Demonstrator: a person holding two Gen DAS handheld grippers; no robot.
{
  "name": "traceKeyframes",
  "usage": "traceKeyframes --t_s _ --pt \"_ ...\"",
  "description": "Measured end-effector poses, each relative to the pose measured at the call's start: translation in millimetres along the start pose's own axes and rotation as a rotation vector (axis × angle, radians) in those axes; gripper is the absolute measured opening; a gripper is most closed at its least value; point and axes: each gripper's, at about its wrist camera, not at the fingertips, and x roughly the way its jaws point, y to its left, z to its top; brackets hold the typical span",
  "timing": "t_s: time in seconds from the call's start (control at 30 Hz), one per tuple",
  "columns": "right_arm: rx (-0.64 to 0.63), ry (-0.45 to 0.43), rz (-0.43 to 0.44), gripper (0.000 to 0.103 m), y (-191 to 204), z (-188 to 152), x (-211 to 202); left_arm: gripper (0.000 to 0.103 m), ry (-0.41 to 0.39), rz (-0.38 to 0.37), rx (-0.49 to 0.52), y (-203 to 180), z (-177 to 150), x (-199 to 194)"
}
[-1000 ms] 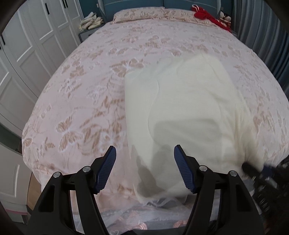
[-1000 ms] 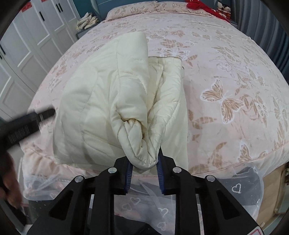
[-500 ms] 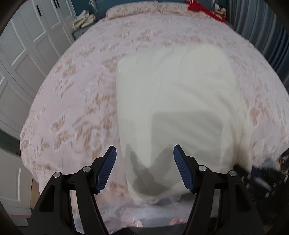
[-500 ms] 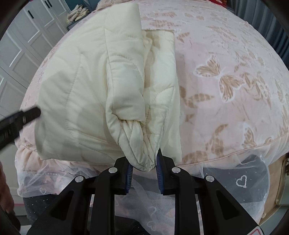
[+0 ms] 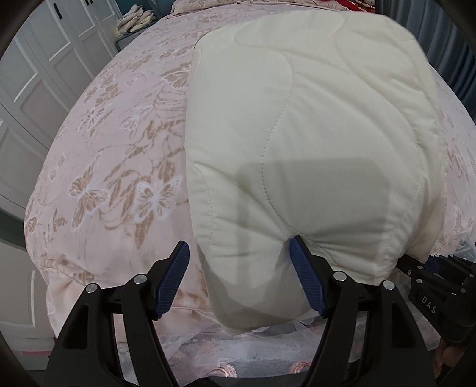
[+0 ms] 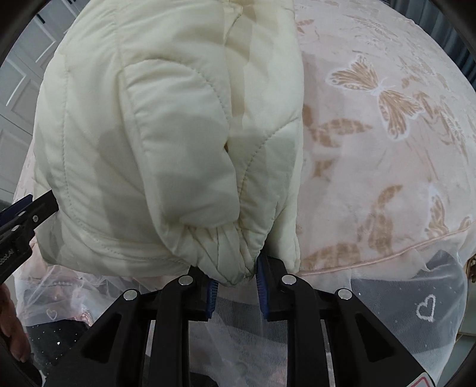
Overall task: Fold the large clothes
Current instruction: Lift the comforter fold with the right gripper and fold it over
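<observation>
right gripper (image 6: 235, 285) is clamped on the cream quilted jacket's (image 6: 166, 128) bunched hem at lower centre; left gripper (image 5: 239, 279) gapes around its corner (bedspread (image 5: 119, 178) beneath)

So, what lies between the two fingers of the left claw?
In the left wrist view, the near corner of the cream quilted jacket lies between the open left claw fingers, over the bedspread.

Jacket (image 6: 166, 125) top cut off by upper edge in right wrist view. Pinched jacket corner hidden behind right gripper (image 6: 236, 285) pads. Left gripper (image 6: 17, 226) mostly cropped at frame edge. Bedside pile (image 5: 135, 22) too small, possibly folded cloth.
</observation>
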Motion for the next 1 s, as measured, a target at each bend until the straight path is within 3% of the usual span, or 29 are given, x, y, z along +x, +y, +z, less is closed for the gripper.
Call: traceKeyframes --t_s 0.07,0.17,0.33,0.47,0.67,0.73,0.77,0.87,1.0 --pt "0.018 0.003 0.05 0.02 -6 1 -7 0.071 0.0 0.0 -0.007 1 1 3" --pt "0.092 0.001 0.138 0.031 -20 3 -32 0.071 -0.009 0.01 -0.005 2 3 2" --pt "0.088 -0.131 0.183 0.035 -10 19 -97 0.071 -0.039 0.018 -0.012 2 6 -3" --pt "0.091 -0.213 0.208 0.038 2 34 -120 0.071 -0.046 0.009 -0.028 8 11 -6" --pt "0.08 -0.228 0.187 0.042 13 37 -138 0.071 -0.02 -0.048 -0.09 24 10 -2" --pt "0.055 -0.279 0.107 0.054 13 26 -154 0.071 -0.015 -0.05 -0.094 25 7 0" --pt "0.047 -0.297 0.075 0.055 14 25 -161 0.071 -0.01 -0.057 -0.097 26 6 1" --pt "0.009 -0.316 0.052 0.056 22 41 -166 0.071 -0.008 -0.068 -0.11 26 3 3" --pt "-0.082 -0.301 0.006 0.056 45 76 -140 0.071 -0.004 -0.092 -0.139 33 8 -5"
